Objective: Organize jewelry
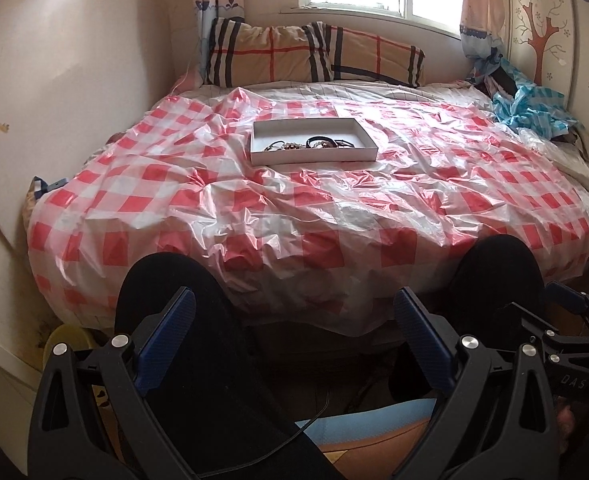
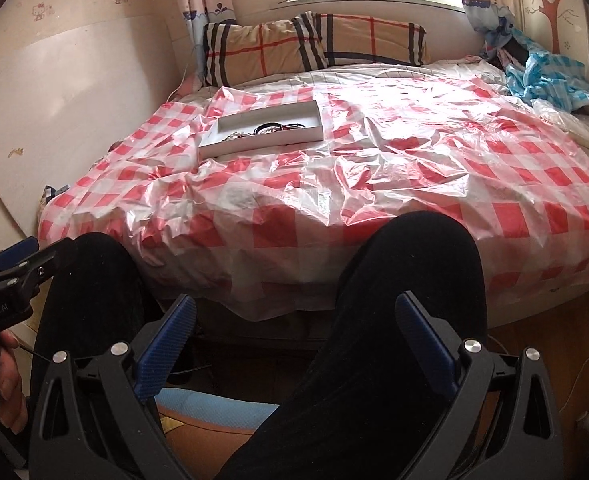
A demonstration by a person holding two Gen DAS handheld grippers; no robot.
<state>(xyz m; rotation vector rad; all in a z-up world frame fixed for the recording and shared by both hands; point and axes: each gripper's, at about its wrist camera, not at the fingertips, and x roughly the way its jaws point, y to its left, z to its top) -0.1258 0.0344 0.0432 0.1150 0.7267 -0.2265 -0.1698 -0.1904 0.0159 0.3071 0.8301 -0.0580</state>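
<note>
Grippers, left (image 1: 294, 312) and right (image 2: 294, 316), spread wide, empty; jewelry box (image 1: 312, 155) mid-bed, well apart.

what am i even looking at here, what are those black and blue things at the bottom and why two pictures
Each picture comes from a camera fixed to a hand-held claw, one per hand, looking forward along its two blue-padded fingers. The left claw and the right claw are both open and hold nothing. They sit low, above the seated person's black-clad knees. Ahead is a bed under a red-and-white checked plastic sheet. On it lies a shallow white box with bracelets and dark hair ties inside. Two plaid pillows lean below the window.
</note>
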